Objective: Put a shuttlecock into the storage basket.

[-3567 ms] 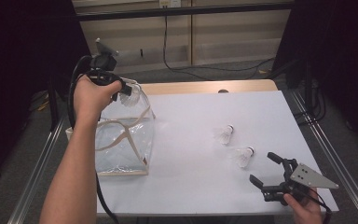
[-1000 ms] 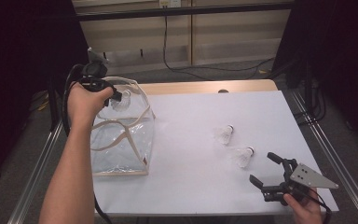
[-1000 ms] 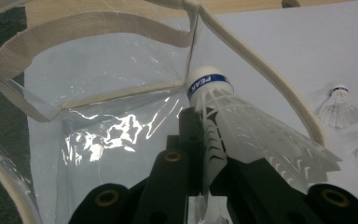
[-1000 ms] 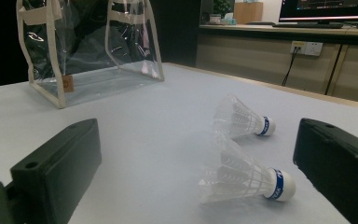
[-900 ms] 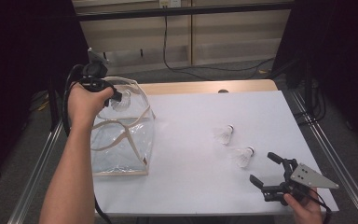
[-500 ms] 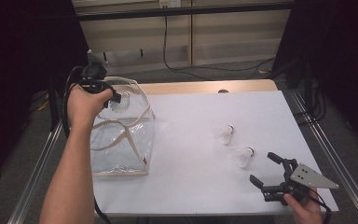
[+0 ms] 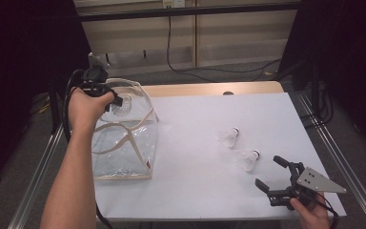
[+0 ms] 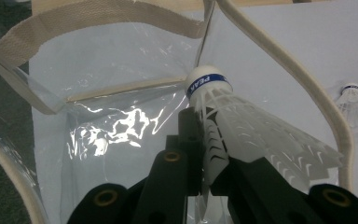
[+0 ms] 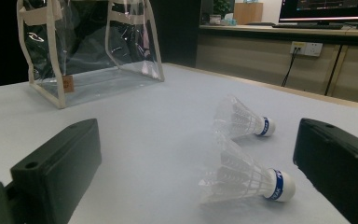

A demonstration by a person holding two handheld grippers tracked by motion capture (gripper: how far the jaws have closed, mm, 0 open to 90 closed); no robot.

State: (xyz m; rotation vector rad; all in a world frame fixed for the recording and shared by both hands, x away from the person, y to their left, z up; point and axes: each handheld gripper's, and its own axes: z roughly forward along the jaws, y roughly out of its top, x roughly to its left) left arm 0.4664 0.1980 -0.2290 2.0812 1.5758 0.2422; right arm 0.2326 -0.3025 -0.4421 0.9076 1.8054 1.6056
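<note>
A person's left hand holds my left gripper [image 7: 110, 99] over the open mouth of a clear plastic bag [image 7: 124, 143] with beige trim. It is shut on a white shuttlecock [image 7: 123, 104]. In the left gripper view the jaws pinch the shuttlecock's [image 8: 247, 126] skirt, and its cork with a blue band points down into the bag [image 8: 98, 25]. Two more shuttlecocks [image 7: 229, 137] [image 7: 248, 160] lie on the white table. My right gripper [image 7: 269, 172] rests open near the front right edge, just short of the nearer one [image 9: 244, 179]. The farther shuttlecock [image 9: 242, 119] lies behind it.
The white table top [image 7: 195, 157] has a wooden strip along its far edge and metal rails at both sides. The bag [image 9: 88, 46] stands at the table's left side. Cables hang against the back wall [image 7: 171, 43]. A black cable trails from the left gripper.
Since the earliest frame the left hand with the shuttlecock has shifted slightly to the left over the bag. Nothing has moved within the last second.
</note>
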